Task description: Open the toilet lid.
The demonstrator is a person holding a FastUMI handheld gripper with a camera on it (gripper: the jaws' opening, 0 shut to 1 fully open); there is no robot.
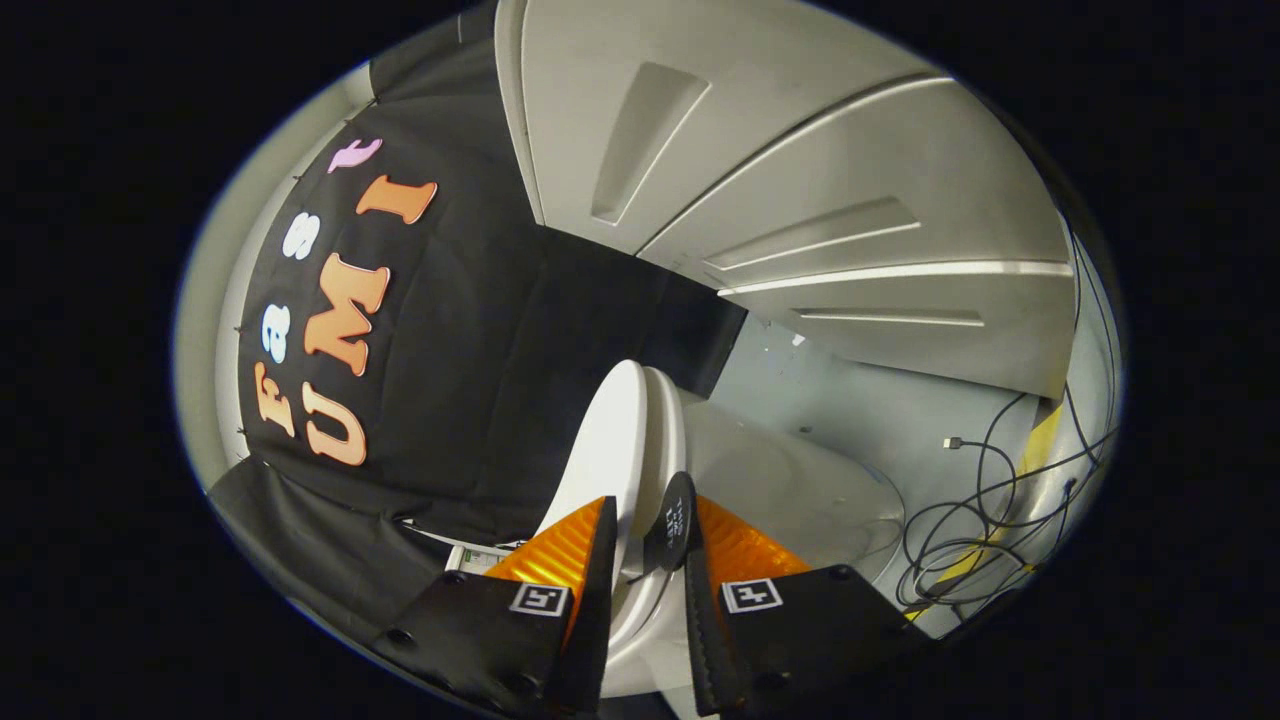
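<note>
The white toilet lid (612,440) stands edge-on between my fingers, swung up away from the white toilet body (800,490) beside it. A second white rim (668,420) lies right against the lid. A black oval tab (672,520) sits on the lid's edge, against the inner face of one finger. My gripper (650,502) is shut on the lid, its orange fingers with black pads (598,570) pressing from both sides at the tab. The lid's lower end is hidden behind the fingers.
Black cables (985,520) trail in loops over the grey floor (880,410) beyond the toilet, next to a strip of yellow tape (1040,440). A white panelled wall (800,200) rises past the toilet. Black cloth (480,350) hangs close on the other side.
</note>
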